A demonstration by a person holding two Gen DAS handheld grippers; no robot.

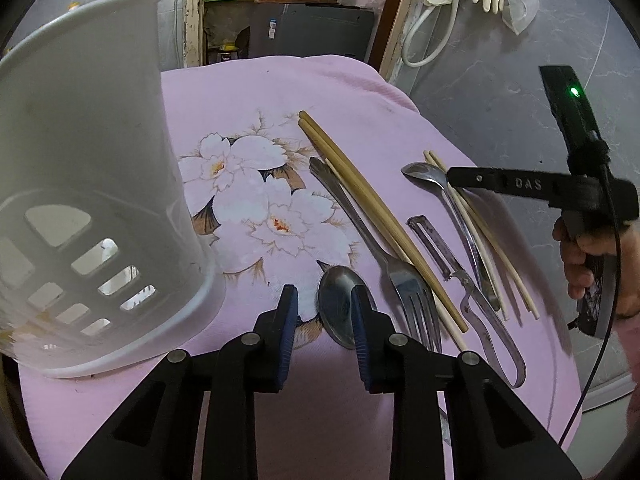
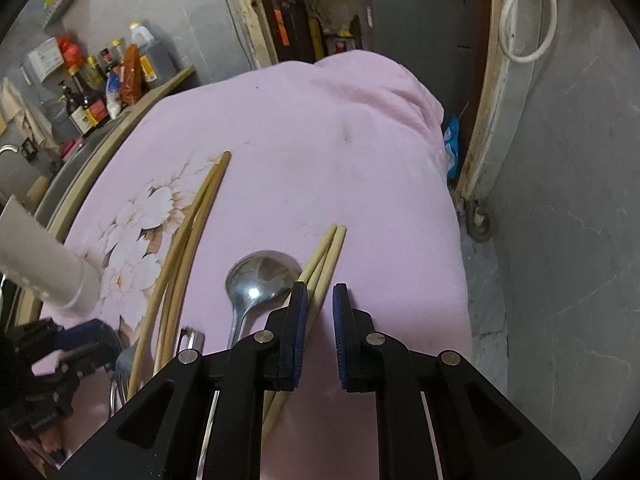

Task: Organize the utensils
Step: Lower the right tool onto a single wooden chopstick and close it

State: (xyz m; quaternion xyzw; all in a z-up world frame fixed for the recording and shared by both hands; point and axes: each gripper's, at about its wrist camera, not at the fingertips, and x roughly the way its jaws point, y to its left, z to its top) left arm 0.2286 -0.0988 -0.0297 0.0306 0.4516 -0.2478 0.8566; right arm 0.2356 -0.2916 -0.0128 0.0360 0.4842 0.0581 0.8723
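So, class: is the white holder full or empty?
Empty: the holder shows only its slotted base through its wall; chopsticks lie on the cloth.

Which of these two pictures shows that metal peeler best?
The left wrist view. There the steel peeler with the looped handle lies in full on the pink cloth, between the fork and the slimmer spoon. The right wrist view shows only its tip, low down, the rest hidden behind the black claw frame.

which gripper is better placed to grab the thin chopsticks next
Right. The right gripper already has the thin chopsticks running between its fingers; the left gripper sits over a spoon.
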